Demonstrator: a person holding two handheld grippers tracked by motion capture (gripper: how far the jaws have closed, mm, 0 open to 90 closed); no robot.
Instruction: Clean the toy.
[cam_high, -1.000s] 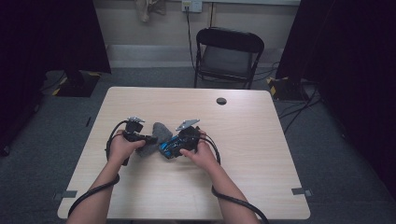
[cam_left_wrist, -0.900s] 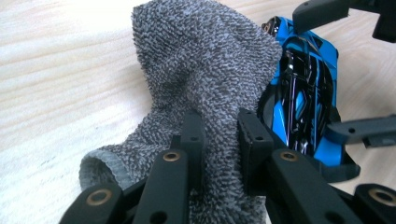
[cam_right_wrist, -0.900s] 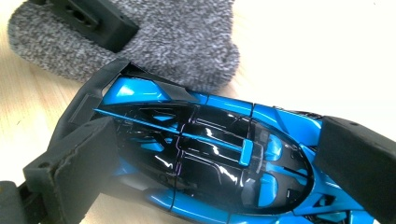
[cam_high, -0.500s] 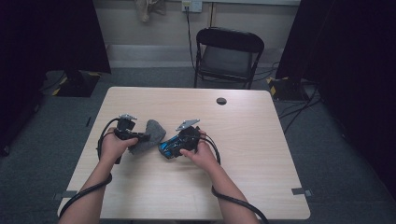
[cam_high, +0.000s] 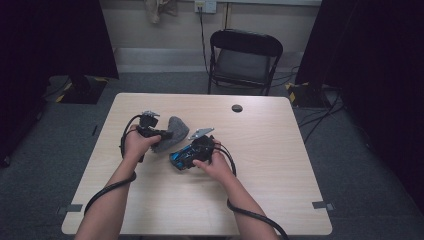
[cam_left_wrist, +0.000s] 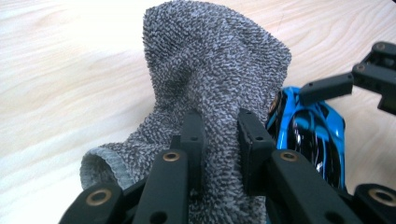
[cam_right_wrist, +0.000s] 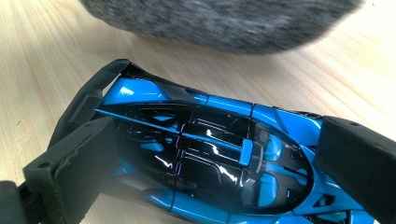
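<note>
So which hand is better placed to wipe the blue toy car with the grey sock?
Probably left: the left gripper already pinches the grey sock beside the blue toy car, while the right gripper grips the car's sides.

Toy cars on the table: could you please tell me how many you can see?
1. The blue toy car lies near the table's middle, between the right hand-held gripper's jaws, beside the grey sock.

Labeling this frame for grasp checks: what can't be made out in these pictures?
- Sock: its lower part is hidden behind the left tool in the left gripper view; blurred and cut off by the top edge in the right gripper view.
- Toy car: nose cut off by the frame edge in the right gripper view.
- Small dark disc on the table: too small to identify in the high view.
</note>
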